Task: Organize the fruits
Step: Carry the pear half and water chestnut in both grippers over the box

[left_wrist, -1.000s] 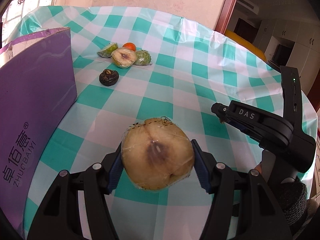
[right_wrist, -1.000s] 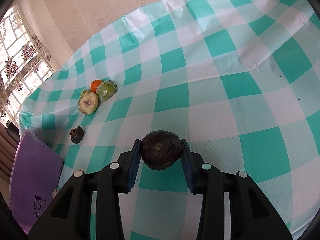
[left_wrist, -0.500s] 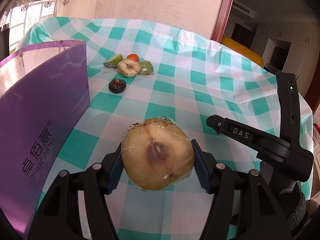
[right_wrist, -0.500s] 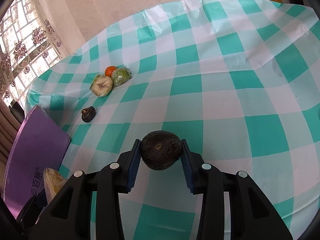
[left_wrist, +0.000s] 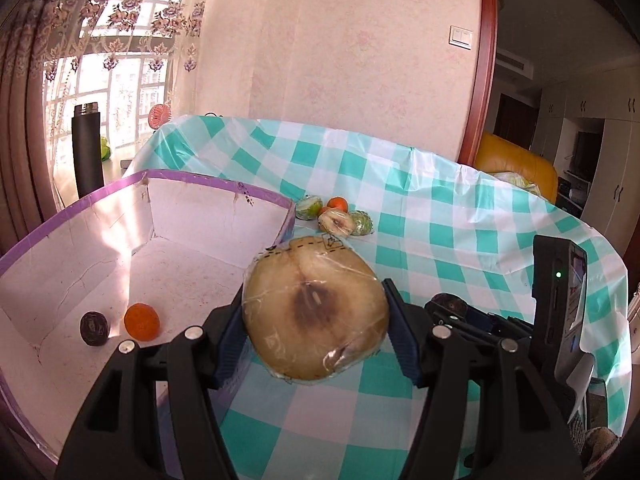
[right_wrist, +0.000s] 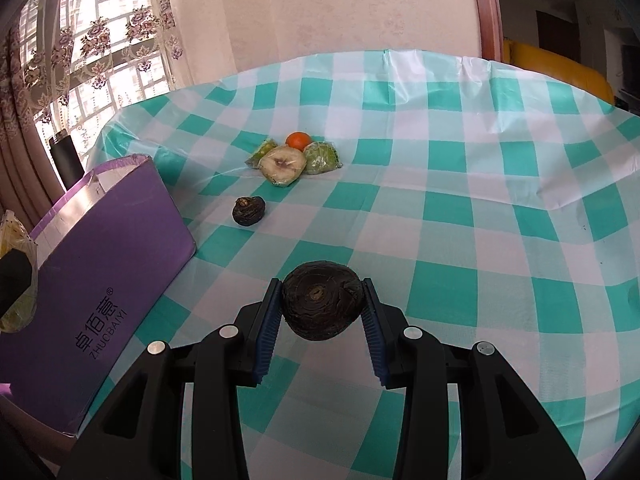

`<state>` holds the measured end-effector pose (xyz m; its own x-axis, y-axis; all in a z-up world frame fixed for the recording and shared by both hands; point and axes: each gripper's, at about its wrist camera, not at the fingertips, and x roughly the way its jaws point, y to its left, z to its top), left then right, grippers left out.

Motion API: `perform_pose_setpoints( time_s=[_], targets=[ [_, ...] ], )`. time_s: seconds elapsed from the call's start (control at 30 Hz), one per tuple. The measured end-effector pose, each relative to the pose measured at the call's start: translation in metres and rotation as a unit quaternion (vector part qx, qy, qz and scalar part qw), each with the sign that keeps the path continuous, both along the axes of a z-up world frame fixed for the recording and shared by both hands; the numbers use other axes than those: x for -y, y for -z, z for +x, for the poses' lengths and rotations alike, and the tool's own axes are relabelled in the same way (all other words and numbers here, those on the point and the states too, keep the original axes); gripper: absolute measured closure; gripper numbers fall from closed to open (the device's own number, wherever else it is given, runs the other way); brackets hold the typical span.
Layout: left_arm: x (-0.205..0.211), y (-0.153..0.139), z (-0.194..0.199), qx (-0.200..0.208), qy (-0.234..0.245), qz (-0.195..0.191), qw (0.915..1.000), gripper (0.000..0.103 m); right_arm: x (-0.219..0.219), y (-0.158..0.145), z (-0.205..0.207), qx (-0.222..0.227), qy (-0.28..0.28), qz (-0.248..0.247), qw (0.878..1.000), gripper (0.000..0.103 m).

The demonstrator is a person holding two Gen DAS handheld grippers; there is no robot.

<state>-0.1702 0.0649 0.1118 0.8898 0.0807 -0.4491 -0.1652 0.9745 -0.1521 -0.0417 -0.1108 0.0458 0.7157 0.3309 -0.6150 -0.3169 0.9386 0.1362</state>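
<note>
Two tongs loaded: left tongs (left_wrist: 314,312) clamped on wrapped halved fruit (left_wrist: 315,310), right tongs (right_wrist: 320,312) on dark fruit (right_wrist: 320,300). Clear the purple box (left_wrist: 200,208) rim, lower, then release.

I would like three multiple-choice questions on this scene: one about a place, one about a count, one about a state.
1. Where is the small dark fruit that no gripper holds and that is not in the box?
A. On the tablecloth, between the box and the fruit pile
B. On top of the pile
C. On the box rim

2. How many fruits lie inside the purple box?
A. None
B. Two
C. Four

3. What is the right gripper doing?
A. Open and empty
B. Shut on a dark round fruit
C. Shut on an orange

Answers: 1 A, the small dark fruit lies alone on the tablecloth. 2 B, the purple box holds one dark fruit and one orange. 3 B, the right gripper clamps the dark round fruit.
</note>
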Motion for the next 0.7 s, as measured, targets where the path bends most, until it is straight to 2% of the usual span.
perform_pose_setpoints(
  time_s=[0.2, 0.5, 0.7],
  targets=[
    [-0.039, -0.016, -0.018, 0.006, -0.048, -0.01, 0.9988, 0.04, -0.031, -0.023, -0.015, 0.023, -0.042, -0.003, 0.999, 0.065],
    [-0.097, -0.016, -0.038, -0.012, -0.124, -0.024, 0.9919, 0.04, -0.091, -0.057, -0.035, 0.066, -0.116, -0.01, 0.991, 0.064],
    [-0.132, -0.013, -0.049, -0.033, -0.178, -0.004, 0.9834, 0.04, -0.137, -0.079, -0.039, 0.088, -0.163, -0.014, 0.983, 0.064]
  ],
)
